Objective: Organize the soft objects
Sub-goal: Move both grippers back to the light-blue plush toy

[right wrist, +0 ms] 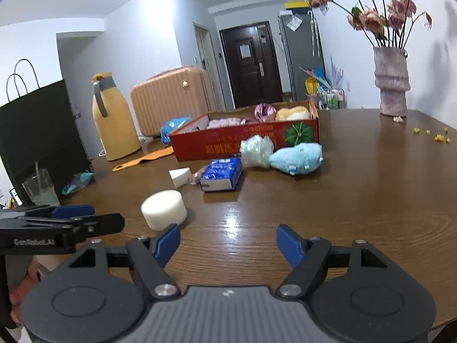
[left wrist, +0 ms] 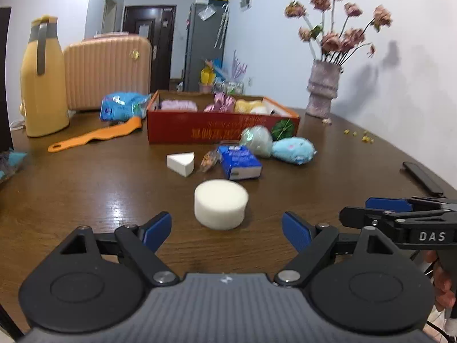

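A round white sponge (left wrist: 220, 203) sits on the wooden table just ahead of my open, empty left gripper (left wrist: 227, 230); it also shows in the right wrist view (right wrist: 163, 209). Beyond lie a white wedge sponge (left wrist: 181, 163), a blue tissue pack (left wrist: 239, 162), a pale green mesh ball (left wrist: 256, 140) and a blue plush toy (left wrist: 294, 150). A red cardboard box (left wrist: 182, 127) behind them holds several soft items. My right gripper (right wrist: 228, 245) is open and empty over bare table, right of the round sponge.
A yellow thermos jug (left wrist: 42, 80), an orange comb (left wrist: 94, 137) and a blue packet (left wrist: 122, 108) stand at the left. A vase of dried flowers (left wrist: 322, 88) is at the back right. A black bag (right wrist: 40, 131) and a glass (right wrist: 40, 188) stand far left.
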`<act>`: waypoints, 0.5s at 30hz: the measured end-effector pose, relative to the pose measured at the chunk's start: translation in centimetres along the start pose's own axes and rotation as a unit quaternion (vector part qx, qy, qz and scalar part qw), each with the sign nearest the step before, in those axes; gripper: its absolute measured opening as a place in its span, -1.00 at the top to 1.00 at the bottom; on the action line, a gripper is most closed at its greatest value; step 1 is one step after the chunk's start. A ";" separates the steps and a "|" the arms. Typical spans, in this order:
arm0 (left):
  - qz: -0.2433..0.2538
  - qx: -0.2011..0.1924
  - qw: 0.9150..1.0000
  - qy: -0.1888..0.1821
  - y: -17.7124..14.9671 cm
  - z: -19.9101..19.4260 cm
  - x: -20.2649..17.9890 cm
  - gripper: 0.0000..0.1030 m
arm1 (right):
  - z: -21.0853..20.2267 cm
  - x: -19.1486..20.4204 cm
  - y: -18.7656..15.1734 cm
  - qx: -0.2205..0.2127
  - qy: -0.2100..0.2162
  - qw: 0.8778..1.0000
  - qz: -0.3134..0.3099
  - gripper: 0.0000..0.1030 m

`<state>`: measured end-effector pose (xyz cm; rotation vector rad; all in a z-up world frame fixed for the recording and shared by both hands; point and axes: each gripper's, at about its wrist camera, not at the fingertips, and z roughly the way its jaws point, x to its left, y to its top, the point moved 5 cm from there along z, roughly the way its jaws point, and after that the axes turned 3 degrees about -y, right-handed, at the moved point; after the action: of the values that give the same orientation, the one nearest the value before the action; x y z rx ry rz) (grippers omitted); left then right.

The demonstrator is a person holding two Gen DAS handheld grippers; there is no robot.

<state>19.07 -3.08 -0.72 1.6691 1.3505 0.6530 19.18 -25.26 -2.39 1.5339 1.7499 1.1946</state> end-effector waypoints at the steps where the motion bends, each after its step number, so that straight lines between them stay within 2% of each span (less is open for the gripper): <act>1: -0.001 0.005 1.000 0.002 -0.1 0.6 0.1 -0.68 | 0.3 -0.2 0.0 0.002 -0.003 1.000 0.002 -0.43; 10: 0.010 0.029 1.000 0.006 0.6 5.8 0.7 -0.67 | 3.8 -3.2 1.6 0.010 -0.052 0.998 0.025 -0.43; 12: 0.016 0.027 0.999 0.020 0.9 7.0 1.4 -0.66 | 4.7 -3.9 2.1 0.013 -0.060 0.998 0.031 -0.43; 15: 0.015 0.023 0.997 0.069 2.1 8.7 3.2 -0.63 | 6.3 -5.2 3.2 0.017 -0.071 0.997 0.036 -0.43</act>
<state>28.13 -2.73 -3.52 1.7094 1.4501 0.7710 27.22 -28.58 -3.51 1.6724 1.6427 1.0657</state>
